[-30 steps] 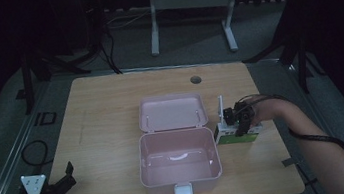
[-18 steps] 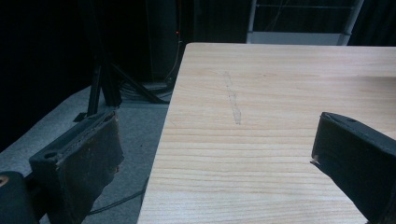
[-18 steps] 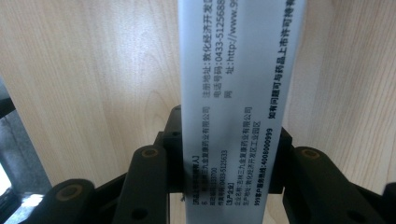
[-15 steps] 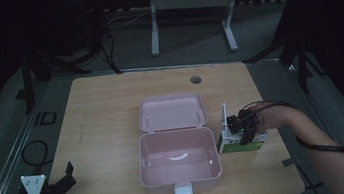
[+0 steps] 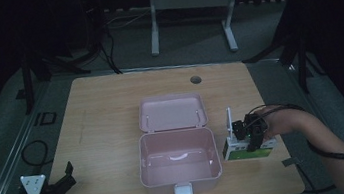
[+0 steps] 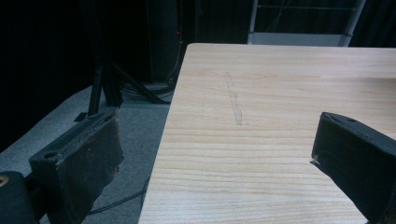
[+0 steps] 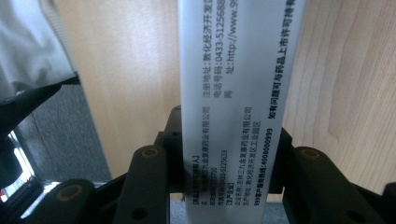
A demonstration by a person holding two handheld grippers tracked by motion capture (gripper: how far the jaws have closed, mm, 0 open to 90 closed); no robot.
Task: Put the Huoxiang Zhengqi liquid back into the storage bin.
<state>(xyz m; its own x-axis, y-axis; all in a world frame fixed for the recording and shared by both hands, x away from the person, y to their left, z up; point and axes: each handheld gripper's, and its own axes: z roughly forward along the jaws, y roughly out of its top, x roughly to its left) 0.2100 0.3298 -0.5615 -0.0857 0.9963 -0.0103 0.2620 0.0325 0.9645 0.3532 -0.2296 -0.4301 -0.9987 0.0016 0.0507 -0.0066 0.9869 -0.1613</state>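
Dark surroundings close in on your light wooden bench [image 5: 109,135], with black stands and a grey metal frame on the floor beyond its far edge. Near the bench's middle sits a pink box [image 5: 179,162], open, with its lid [image 5: 172,112] lying flat behind it on the far side; a white latch shows at the box's near wall. The inside of the box looks bare apart from a pale curved mark on its floor.

Your right hand-held gripper [image 5: 249,139] is just to the right of the pink box, near the bench's right edge, and its jaws are clamped on a white-and-green carton [image 5: 248,151]. In the right gripper view the carton [image 7: 238,93] runs straight up between the two black jaws, its white face covered with small printed text, and both jaws press against its sides. From above, a white flap stands up from the carton's left end, close to the box's right wall but not touching it. Whether the carton rests on the bench or hangs just above it, you cannot tell from these views.

Your left hand-held gripper [image 5: 59,185] is at the bench's near left corner, well apart from the box. Its jaws [image 6: 210,158] stand wide apart with nothing between them, over bare wood at the bench's left edge.
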